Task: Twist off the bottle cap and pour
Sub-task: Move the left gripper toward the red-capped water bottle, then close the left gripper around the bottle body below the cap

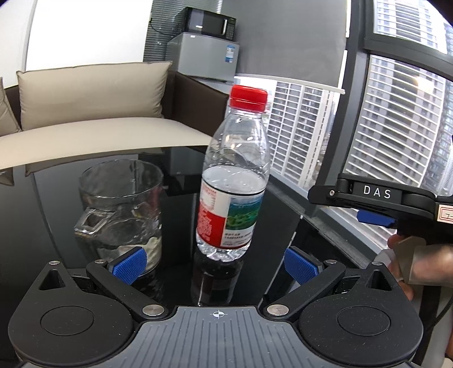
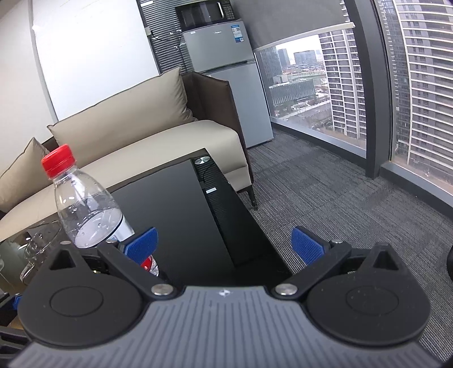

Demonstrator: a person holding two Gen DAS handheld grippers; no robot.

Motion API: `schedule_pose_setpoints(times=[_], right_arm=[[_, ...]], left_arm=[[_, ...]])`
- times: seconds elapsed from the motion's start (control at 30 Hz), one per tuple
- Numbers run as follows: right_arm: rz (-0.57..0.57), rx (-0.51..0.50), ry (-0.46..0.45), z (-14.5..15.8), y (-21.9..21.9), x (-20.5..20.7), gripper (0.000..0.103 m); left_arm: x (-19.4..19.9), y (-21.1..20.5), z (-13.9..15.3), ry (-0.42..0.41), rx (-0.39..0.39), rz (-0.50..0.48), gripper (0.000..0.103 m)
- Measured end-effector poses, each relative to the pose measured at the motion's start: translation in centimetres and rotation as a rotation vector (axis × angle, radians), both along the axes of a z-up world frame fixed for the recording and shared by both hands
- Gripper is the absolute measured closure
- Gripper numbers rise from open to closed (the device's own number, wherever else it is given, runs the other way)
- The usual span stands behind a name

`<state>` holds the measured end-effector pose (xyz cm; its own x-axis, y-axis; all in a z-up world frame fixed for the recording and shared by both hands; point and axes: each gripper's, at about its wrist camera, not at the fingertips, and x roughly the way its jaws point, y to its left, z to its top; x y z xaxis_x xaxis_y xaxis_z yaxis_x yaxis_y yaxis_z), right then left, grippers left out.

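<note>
A clear water bottle (image 1: 232,181) with a red cap (image 1: 248,97) and a red and white label stands upright on the black glass table (image 1: 56,203). It is partly full. A clear glass cup (image 1: 121,209) stands to its left. My left gripper (image 1: 215,264) is open, its blue pads on either side of the bottle's base and short of it. The right gripper shows in the left wrist view (image 1: 376,203), raised to the right of the bottle. In the right wrist view the bottle (image 2: 85,209) and its cap (image 2: 59,160) are at the left, outside my open right gripper (image 2: 225,245). The cup (image 2: 39,240) is partly hidden.
A beige sofa (image 1: 99,133) with cushions runs behind the table. A grey fridge (image 2: 226,68) with a microwave (image 2: 206,12) on it stands in the corner. Large windows (image 2: 410,99) are on the right. The table's right edge (image 2: 226,215) drops to grey carpet (image 2: 325,198).
</note>
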<state>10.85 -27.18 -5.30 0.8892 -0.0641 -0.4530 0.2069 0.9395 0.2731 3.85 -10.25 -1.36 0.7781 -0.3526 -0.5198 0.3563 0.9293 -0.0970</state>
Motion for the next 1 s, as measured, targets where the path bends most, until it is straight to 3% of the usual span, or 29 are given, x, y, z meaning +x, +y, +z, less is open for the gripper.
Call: schedule_pose_setpoints(times=[0.63, 1.0], right_arm=[[-0.049, 0.037, 0.008, -0.4, -0.9, -0.2, 0.0], [-0.08, 0.057, 0.026, -1.0, -1.6, -0.5, 0.0]], left_arm=[[2.3, -2.5, -0.5, -0.056, 0.007, -0.061, 0.001], [3.5, -3.5, -0.6, -0.047, -0.008, -0.065, 0.006]])
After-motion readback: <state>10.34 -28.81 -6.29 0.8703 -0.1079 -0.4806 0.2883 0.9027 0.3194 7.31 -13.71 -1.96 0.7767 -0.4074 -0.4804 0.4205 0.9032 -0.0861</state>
